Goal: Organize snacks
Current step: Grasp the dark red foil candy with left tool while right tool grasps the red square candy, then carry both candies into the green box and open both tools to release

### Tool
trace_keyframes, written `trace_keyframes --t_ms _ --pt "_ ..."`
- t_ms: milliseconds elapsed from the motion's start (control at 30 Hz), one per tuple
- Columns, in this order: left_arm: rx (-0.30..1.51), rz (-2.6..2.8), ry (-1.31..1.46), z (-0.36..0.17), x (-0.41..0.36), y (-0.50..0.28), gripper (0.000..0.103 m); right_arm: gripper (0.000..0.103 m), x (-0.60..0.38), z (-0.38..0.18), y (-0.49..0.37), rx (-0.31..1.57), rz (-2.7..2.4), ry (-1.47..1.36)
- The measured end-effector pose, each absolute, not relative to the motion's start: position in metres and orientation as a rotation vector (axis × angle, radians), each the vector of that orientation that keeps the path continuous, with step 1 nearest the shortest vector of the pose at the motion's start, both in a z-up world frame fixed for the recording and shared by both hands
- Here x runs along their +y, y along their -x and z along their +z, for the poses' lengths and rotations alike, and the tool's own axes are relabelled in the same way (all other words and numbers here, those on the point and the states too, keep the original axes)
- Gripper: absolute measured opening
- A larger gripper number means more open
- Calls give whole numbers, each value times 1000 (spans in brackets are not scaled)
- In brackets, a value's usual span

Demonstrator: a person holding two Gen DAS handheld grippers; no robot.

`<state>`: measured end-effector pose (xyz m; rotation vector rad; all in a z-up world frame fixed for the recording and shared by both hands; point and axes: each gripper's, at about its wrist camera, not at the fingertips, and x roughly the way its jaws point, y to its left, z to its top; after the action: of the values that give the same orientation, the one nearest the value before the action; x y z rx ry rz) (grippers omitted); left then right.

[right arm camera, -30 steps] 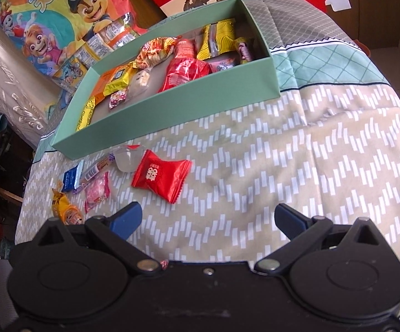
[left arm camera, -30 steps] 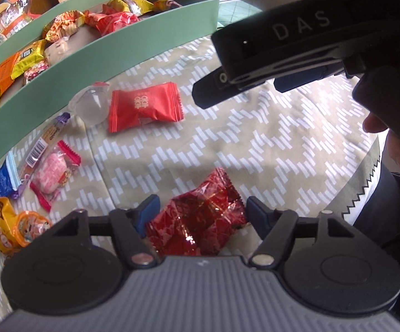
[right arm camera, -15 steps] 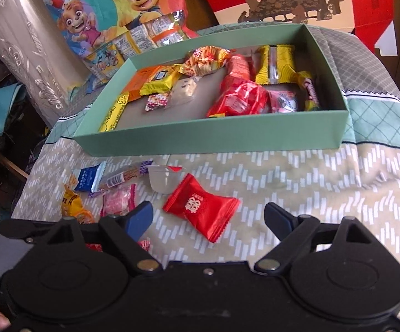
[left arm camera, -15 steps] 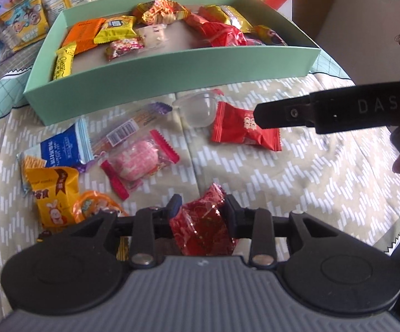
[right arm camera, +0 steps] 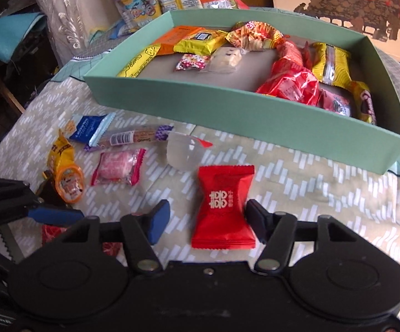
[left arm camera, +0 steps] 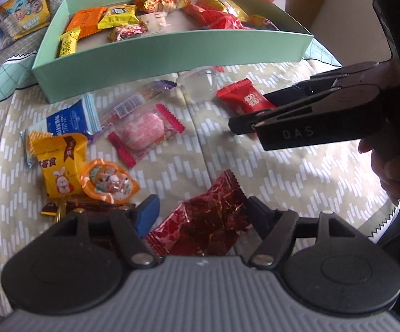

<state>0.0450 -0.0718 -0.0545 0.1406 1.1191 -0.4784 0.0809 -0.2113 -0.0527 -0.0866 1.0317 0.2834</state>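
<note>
A dark red foil snack (left arm camera: 208,221) lies on the patterned cloth between the fingers of my left gripper (left arm camera: 202,215). Its jaws are opening, and the blue left pad (left arm camera: 147,215) stands apart from the wrapper. My right gripper (right arm camera: 208,218) straddles a bright red candy packet (right arm camera: 223,207) with a white emblem. Its jaws are closing; the left pad (right arm camera: 159,218) is still off the packet. In the left wrist view the right gripper (left arm camera: 255,124) sits over that red packet (left arm camera: 244,99). The green box (right arm camera: 227,119) behind holds several snacks.
Loose on the cloth to the left are a clear jelly cup (right arm camera: 184,152), a pink candy (right arm camera: 116,167), a blue packet (right arm camera: 89,127), a yellow packet (left arm camera: 58,163) and an orange round snack (left arm camera: 107,181). Snack bags lie behind the green box (left arm camera: 172,52). A hand (left arm camera: 388,171) holds the right gripper.
The left jaws squeezed in on the dark red foil snack, then spread apart again. The right gripper moved over the bright red packet and its jaws narrowed around it.
</note>
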Motion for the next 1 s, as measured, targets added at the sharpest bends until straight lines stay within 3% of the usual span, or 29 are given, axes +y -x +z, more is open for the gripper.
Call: trace_keyframes --t_ms 33,133,200,267,500,667,733,800,1000 --pt "1119 -484 -155 -54 -74 -43 70 40 -208 -53 -77 1019 264 141" --pt "1117 -500 -192 -53 -82 -39 66 37 -210 -53 -75 1017 253 128" --pt "1100 -507 -211 -51 -85 -34 40 36 -214 -52 -74 1017 242 101" --pt "1074 -509 -224 -46 -89 -31 31 36 -221 -50 -74 1022 229 54" --pt "1060 -497 -176 -37 -88 -38 23 35 -248 -36 -61 1012 204 -71" --pt "1073 -538 -226 -37 -96 -35 25 35 -262 -27 -57 991 184 -104" --pt "1091 -543 -238 -40 -96 -33 32 35 -264 -28 -56 994 180 -109" --pt "1107 -542 -252 -44 -96 -31 47 35 -264 -29 -55 998 181 -117" --pt "1128 -561 -299 -49 -98 -23 63 35 -263 -32 -50 1002 183 -136"
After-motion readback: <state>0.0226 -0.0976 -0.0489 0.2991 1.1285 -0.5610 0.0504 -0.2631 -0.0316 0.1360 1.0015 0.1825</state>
